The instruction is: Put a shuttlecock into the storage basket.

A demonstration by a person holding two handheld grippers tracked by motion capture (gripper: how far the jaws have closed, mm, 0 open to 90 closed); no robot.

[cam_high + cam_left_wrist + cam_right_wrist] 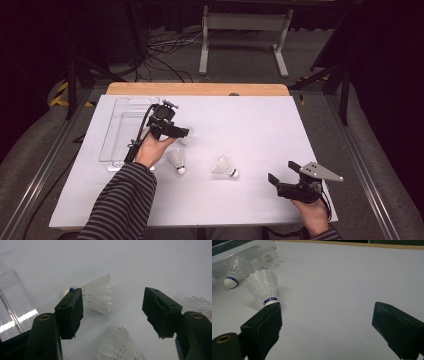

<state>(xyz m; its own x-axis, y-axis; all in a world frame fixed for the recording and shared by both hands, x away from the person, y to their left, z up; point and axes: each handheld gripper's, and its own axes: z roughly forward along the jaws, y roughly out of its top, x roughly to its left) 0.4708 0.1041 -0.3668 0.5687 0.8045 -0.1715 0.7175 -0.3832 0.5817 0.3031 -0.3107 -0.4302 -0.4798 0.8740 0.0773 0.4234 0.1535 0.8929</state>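
Three white feather shuttlecocks lie on the white table (pixel 240 125). One shuttlecock (pixel 97 296) lies on its side just beyond my left gripper (pixel 113 310), closer to the left jaw, with nothing touching it. The jaws stand wide apart and empty. In the high view the left gripper (pixel 185 132) is at the table's left-middle, beside a clear plastic tray (pixel 125 130). A second shuttlecock (pixel 176 160) and a third shuttlecock (pixel 225 167) rest nearer the front. My right gripper (pixel 281 171) hovers open at the front right, empty, and the third shuttlecock (pixel 263 286) lies just past its left jaw.
The clear tray (pixel 12 302) runs along the table's left side, and its edge (pixel 227 247) sits at the far corner in the right gripper view. A wooden strip (pixel 197 89) borders the far edge of the table. Bare white surface spreads across the middle and right.
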